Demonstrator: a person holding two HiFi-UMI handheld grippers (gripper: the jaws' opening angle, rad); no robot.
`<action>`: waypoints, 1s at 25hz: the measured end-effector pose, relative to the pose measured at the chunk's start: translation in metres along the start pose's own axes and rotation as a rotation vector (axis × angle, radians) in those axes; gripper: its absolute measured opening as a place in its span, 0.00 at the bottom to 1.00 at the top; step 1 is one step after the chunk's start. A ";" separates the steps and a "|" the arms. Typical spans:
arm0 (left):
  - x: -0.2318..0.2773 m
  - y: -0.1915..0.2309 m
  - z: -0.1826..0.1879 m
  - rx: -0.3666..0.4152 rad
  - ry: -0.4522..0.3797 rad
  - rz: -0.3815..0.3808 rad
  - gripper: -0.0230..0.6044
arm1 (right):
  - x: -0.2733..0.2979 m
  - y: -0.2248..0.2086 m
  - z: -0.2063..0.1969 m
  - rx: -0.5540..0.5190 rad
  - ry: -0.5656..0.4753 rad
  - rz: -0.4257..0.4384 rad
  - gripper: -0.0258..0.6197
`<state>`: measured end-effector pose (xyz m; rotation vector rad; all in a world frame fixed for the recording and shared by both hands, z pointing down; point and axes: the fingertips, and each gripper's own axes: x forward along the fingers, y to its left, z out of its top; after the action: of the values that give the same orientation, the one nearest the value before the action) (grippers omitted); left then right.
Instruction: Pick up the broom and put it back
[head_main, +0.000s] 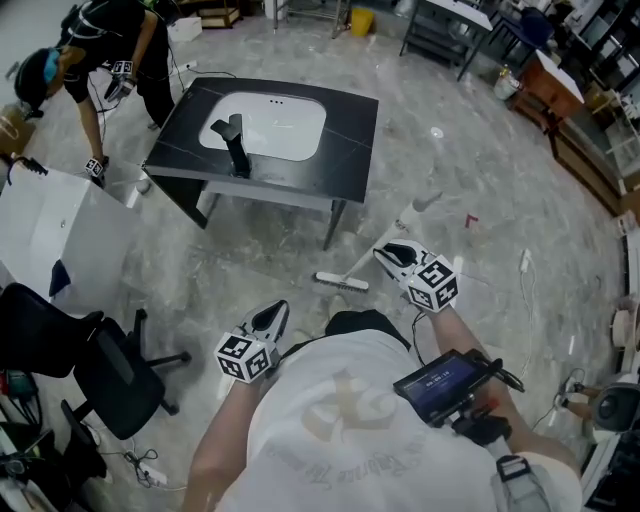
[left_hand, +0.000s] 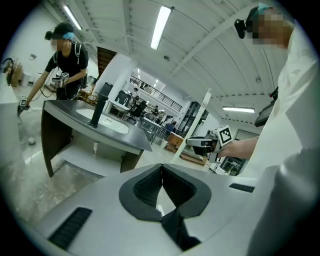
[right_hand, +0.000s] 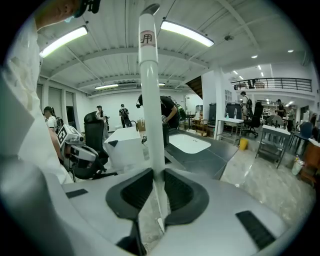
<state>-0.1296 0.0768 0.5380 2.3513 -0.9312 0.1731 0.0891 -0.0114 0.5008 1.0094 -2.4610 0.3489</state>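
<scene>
much of the head view is filled by a grey marbled floor (head_main: 470, 160), and a black sink table (head_main: 345, 125) is set on it with a white basin (head_main: 285, 125) sunk into its top and a black faucet (head_main: 236, 145) stood at the basin's near edge. left of the sink table and closer to the wearer, a white cabinet (head_main: 60, 230) is seen, and nearer again than that a black office chair (head_main: 95, 370). at the sink table's far left corner a person in dark clothes (head_main: 110, 40) is bent forward.

just off the sink table's near right leg the broom (right_hand: 151, 100) is held low on its white handle, with its brush head (head_main: 342, 283) down by the floor; whether the head touches the floor cannot be told. the handle is clamped between the pads of the right gripper (head_main: 388, 252), and in the right gripper view it is seen rising straight up out of the closed jaws, with the sink table behind it.

the left gripper (head_main: 278, 312) is held further from the sink table than the brush head, apart from the broom. its pads are brought together at the tips and nothing is caught between them. a small dark device with a lit screen (head_main: 445, 382) is worn at the wearer's waist.
</scene>
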 end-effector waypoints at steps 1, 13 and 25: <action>-0.002 0.004 0.000 -0.003 0.001 0.011 0.06 | 0.004 -0.005 -0.005 0.006 0.005 -0.002 0.17; 0.008 0.037 0.007 -0.063 0.031 0.150 0.06 | 0.070 -0.045 -0.057 0.052 0.079 0.042 0.17; 0.015 0.037 0.016 -0.097 0.068 0.252 0.06 | 0.144 -0.063 -0.109 0.111 0.172 0.153 0.17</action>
<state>-0.1443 0.0378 0.5482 2.1211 -1.1742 0.2990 0.0775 -0.0989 0.6703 0.7991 -2.3889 0.6021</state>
